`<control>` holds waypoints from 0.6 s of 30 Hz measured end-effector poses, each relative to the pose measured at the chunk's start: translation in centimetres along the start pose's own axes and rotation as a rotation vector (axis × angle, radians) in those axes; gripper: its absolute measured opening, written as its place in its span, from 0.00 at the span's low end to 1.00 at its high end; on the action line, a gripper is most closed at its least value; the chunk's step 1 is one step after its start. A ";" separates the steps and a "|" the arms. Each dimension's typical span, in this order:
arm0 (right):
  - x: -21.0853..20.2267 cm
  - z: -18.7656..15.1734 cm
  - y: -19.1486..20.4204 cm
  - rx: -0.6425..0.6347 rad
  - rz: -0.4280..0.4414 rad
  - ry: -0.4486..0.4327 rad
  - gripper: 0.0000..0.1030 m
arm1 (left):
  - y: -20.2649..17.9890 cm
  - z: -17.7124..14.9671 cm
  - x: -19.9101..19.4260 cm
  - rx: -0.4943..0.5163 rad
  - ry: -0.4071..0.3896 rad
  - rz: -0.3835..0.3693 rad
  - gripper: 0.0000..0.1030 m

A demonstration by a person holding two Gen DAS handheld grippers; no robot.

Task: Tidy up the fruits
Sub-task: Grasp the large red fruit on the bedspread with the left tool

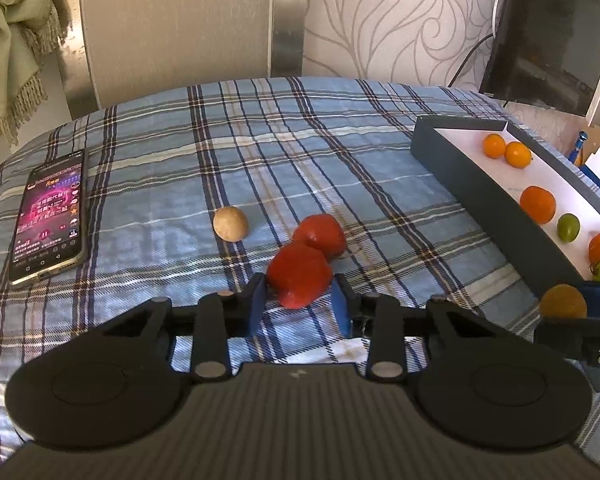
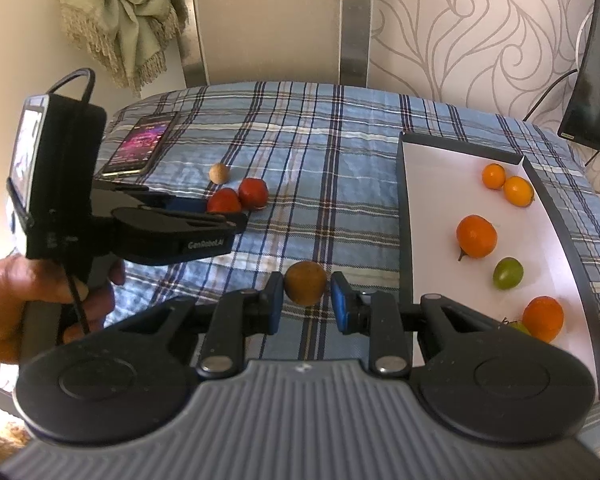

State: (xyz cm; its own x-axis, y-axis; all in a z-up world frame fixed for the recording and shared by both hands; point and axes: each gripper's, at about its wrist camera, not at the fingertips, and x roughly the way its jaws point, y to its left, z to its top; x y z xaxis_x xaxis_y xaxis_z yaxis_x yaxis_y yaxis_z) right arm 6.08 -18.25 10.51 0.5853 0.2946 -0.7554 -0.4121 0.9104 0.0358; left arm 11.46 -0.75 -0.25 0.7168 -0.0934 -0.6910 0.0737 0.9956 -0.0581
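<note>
While two red fruits lie touching on the plaid cloth [image 1: 260, 152], the nearer red fruit [image 1: 298, 274] sits between the blue pads of the left gripper [image 1: 300, 300], and the farther red fruit [image 1: 320, 236] rests against it at about one o'clock. A pale tan fruit [image 1: 230, 224] lies apart at ten o'clock from the pair, and a lit phone [image 1: 50, 216] lies flat well beyond it at nine o'clock. Nothing stands between the red pair and the dark-walled tray [image 1: 472, 188], which runs along the cloth from two to four o'clock.

The left fingers are clenched around the nearer red fruit, both pads against its sides. In the right wrist view the right gripper [image 2: 306, 300] grasps a brown-yellow fruit [image 2: 305, 282], its left pad touching the skin and its right pad just at the other side; the jaws are nearly as narrow as they go. A hand [image 2: 16, 308] holds the left gripper's handle at nine o'clock in that view.

Counted: two red fruits, one tan, and one brown-yellow outside the tray. On the tray's white floor there are four orange fruits [image 2: 476, 236] and two green ones [image 2: 508, 273], the second green mostly hidden behind the nearest orange.
</note>
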 end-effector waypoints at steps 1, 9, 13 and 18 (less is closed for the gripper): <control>-0.1 0.0 0.0 -0.002 0.001 -0.002 0.28 | 0.0 0.0 0.0 -0.001 -0.001 0.001 0.39; -0.8 0.2 0.3 -0.025 0.014 -0.023 0.28 | 0.3 -0.2 -0.9 -0.025 -0.001 0.032 0.38; -1.0 0.1 0.3 -0.032 0.023 -0.027 0.28 | 0.4 -0.4 -1.5 -0.032 -0.007 0.050 0.38; -1.4 -0.2 0.3 -0.038 0.038 -0.033 0.28 | 0.5 -0.5 -2.5 -0.044 -0.015 0.081 0.38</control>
State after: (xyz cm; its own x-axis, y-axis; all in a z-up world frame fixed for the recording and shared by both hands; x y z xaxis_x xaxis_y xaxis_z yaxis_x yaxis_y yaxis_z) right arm 5.00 -18.42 11.44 0.5913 0.3385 -0.7320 -0.4604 0.8869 0.0382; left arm 9.34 -0.05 1.05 0.7294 -0.0127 -0.6839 -0.0149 0.9993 -0.0344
